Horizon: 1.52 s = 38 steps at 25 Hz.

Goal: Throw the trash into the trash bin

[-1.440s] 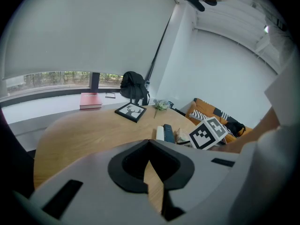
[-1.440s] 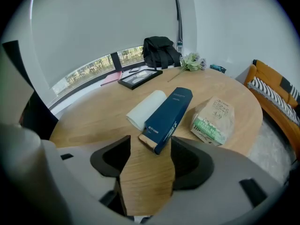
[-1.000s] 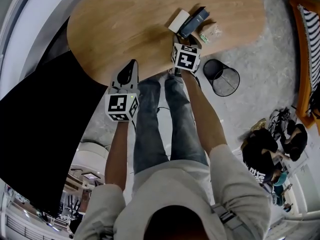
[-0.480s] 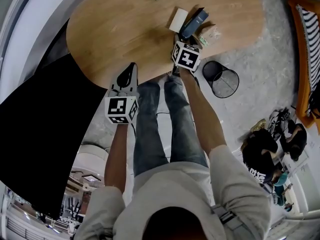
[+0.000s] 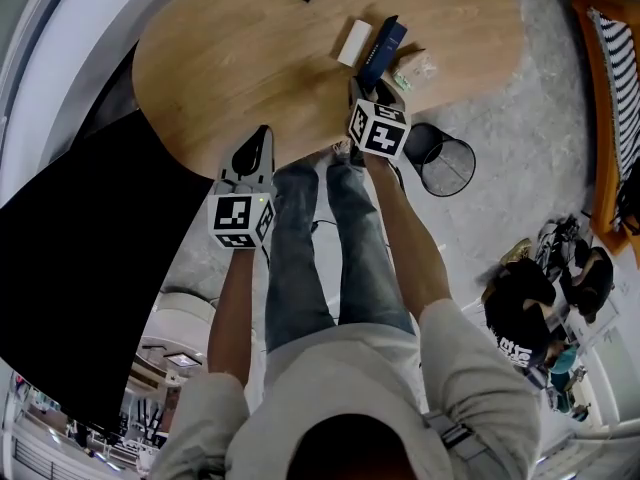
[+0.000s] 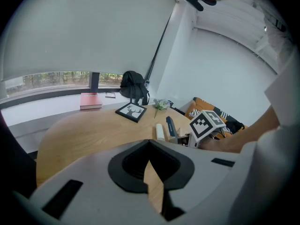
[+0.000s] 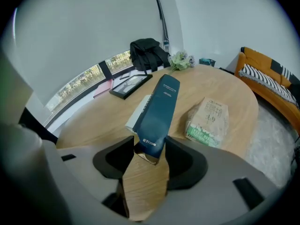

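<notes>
On the wooden table point(image 5: 250, 58): a dark blue box point(image 5: 383, 48) lies flat; a white box point(image 5: 354, 43) lies against its left side; a crumpled paper packet point(image 5: 415, 68) with green print lies just beside it on the right; all three are near the table edge on the person's side

Right gripper point(image 5: 372, 90): it points steeply down at the near end of the dark blue box; its marker cube is above the table edge

Right jaws: they have just been closing; the near end of the dark blue box stands between them; the pads lie against its two long sides, so the box is gripped; a brown face of the box shows at this end

Left gripper point(image 5: 258, 143): it hovers over the near edge of the table, well apart from the boxes and the packet

Left jaws: closed, the tips meet; nothing is between them; only the wood of the table shows in the narrow gap below the tips

Trash bin point(image 5: 428, 140): a black wire mesh bin; it stands upright on the grey floor, just beside the table edge and to the right of the right gripper

Far side of the table: a picture frame point(image 6: 131, 111) with a deer drawing lies flat; behind it are a black backpack point(image 6: 133, 86) and a pink book point(image 6: 91, 101) on the window ledge
</notes>
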Each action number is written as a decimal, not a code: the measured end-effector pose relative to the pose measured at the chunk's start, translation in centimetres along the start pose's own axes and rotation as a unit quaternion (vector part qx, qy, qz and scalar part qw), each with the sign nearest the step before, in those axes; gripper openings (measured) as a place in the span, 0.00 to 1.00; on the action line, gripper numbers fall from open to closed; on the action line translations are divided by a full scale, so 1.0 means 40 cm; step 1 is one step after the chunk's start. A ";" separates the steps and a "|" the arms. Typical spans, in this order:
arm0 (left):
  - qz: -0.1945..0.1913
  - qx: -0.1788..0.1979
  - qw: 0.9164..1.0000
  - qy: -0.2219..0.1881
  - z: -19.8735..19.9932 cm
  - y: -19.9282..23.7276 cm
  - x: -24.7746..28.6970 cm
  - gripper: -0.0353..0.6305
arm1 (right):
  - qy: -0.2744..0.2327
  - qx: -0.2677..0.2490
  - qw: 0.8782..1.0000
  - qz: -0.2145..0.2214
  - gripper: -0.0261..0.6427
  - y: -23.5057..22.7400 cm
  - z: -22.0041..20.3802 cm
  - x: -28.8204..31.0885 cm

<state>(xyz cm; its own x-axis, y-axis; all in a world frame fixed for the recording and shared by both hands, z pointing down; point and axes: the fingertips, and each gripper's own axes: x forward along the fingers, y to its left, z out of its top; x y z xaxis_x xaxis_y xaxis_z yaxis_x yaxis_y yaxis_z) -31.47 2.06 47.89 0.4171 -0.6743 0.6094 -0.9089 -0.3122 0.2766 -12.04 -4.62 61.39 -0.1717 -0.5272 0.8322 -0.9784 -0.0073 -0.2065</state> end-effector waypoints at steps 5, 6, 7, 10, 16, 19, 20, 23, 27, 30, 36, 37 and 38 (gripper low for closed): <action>-0.006 0.011 1.000 -0.008 0.025 -0.025 0.016 0.08 | -0.065 -0.042 0.996 0.040 0.37 0.042 0.050 -0.104; -0.008 0.013 1.000 -0.009 0.030 -0.030 0.020 0.08 | -0.077 -0.047 0.995 0.047 0.37 0.050 0.059 -0.126; -0.010 0.015 1.000 -0.010 0.036 -0.035 0.025 0.08 | -0.086 -0.049 0.994 0.053 0.37 0.056 0.067 -0.145; -0.019 0.026 0.999 -0.009 0.052 -0.066 0.037 0.08 | -0.107 -0.045 0.991 0.060 0.37 0.052 0.085 -0.196; -0.053 0.054 0.997 -0.001 0.073 -0.125 0.093 0.08 | -0.136 -0.024 0.989 0.045 0.37 -0.019 0.101 -0.263; -0.090 0.078 0.993 0.005 0.092 -0.206 0.140 0.08 | -0.145 0.007 0.989 0.011 0.38 -0.122 0.079 -0.316; -0.104 0.088 0.991 0.006 0.099 -0.240 0.159 0.08 | -0.148 0.019 0.989 -0.003 0.37 -0.163 0.069 -0.333; -0.144 0.112 0.983 0.013 0.097 -0.352 0.211 0.08 | -0.150 0.052 0.986 -0.043 0.38 -0.292 0.015 -0.382; -0.195 0.145 0.970 0.034 0.061 -0.497 0.265 0.08 | -0.141 0.099 0.980 -0.095 0.37 -0.449 -0.093 -0.444; -0.229 0.170 0.957 0.049 0.033 -0.599 0.294 0.08 | -0.136 0.134 0.973 -0.126 0.37 -0.539 -0.171 -0.488; -0.296 0.220 0.926 0.081 -0.026 -0.771 0.326 0.08 | -0.120 0.213 0.952 -0.184 0.37 -0.655 -0.354 -0.563; -0.304 0.226 0.922 0.085 -0.040 -0.793 0.329 0.08 | -0.115 0.221 0.950 -0.190 0.38 -0.669 -0.386 -0.571; -0.311 0.231 0.917 0.089 -0.053 -0.815 0.333 0.08 | -0.110 0.229 0.947 -0.197 0.38 -0.682 -0.415 -0.578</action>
<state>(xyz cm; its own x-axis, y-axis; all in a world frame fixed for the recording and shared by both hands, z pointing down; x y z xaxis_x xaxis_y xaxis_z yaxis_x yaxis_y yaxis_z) 3.71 4.68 48.57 0.8101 -0.1612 0.5637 -0.3785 -0.8780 0.2929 16.72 21.86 56.34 0.2731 -0.5716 0.7737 -0.8011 -0.5804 -0.1460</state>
